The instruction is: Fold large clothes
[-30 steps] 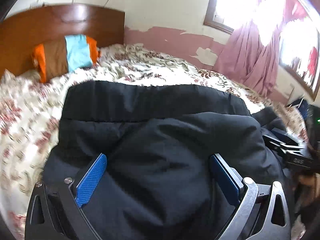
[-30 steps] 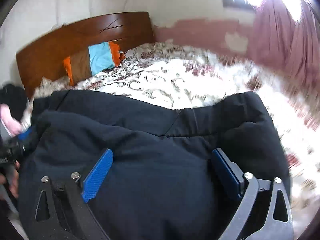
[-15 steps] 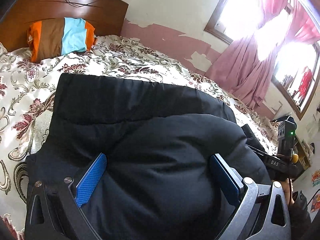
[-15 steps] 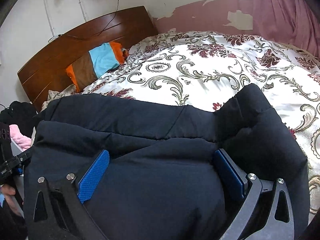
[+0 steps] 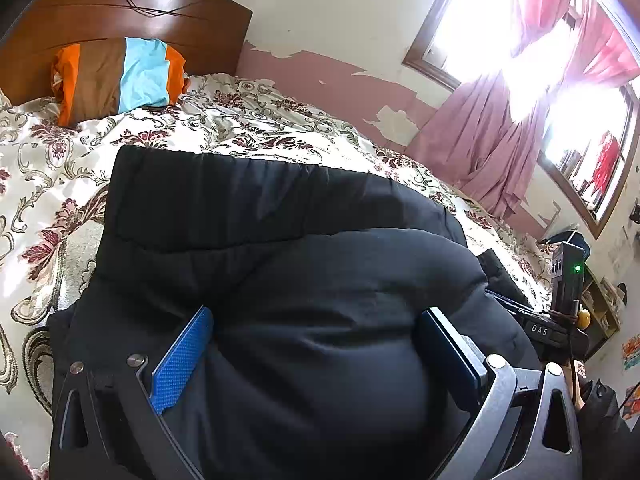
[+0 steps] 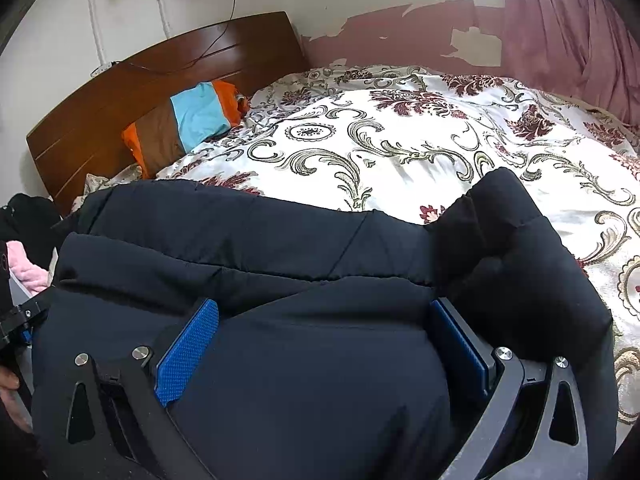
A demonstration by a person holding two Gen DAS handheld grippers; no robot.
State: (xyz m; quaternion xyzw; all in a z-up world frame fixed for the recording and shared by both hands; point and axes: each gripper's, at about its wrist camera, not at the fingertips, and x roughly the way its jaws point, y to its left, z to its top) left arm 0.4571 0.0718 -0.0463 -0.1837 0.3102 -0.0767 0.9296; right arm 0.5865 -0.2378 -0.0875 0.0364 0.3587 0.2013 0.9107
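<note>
A large black padded jacket (image 5: 280,248) lies on the floral bedspread (image 5: 48,168), folded into a thick bundle. It also fills the lower half of the right wrist view (image 6: 300,320). My left gripper (image 5: 316,320) has its blue pads spread wide, with a bulging fold of the jacket filling the gap between them. My right gripper (image 6: 324,312) stands the same way, wide apart around a bulge of jacket. The right gripper also shows at the right edge of the left wrist view (image 5: 556,328).
A wooden headboard (image 6: 160,80) with an orange, brown and blue pillow (image 6: 188,120) is at the far end. Pink curtains (image 5: 492,144) and a bright window are to the right. The floral bedspread (image 6: 440,140) stretches beyond the jacket. Pink and black items (image 6: 24,264) sit left.
Both views have tilted and settled from blurred to steady. The jacket bundle stays between the pads of both grippers, and the pad spacing has not changed.
</note>
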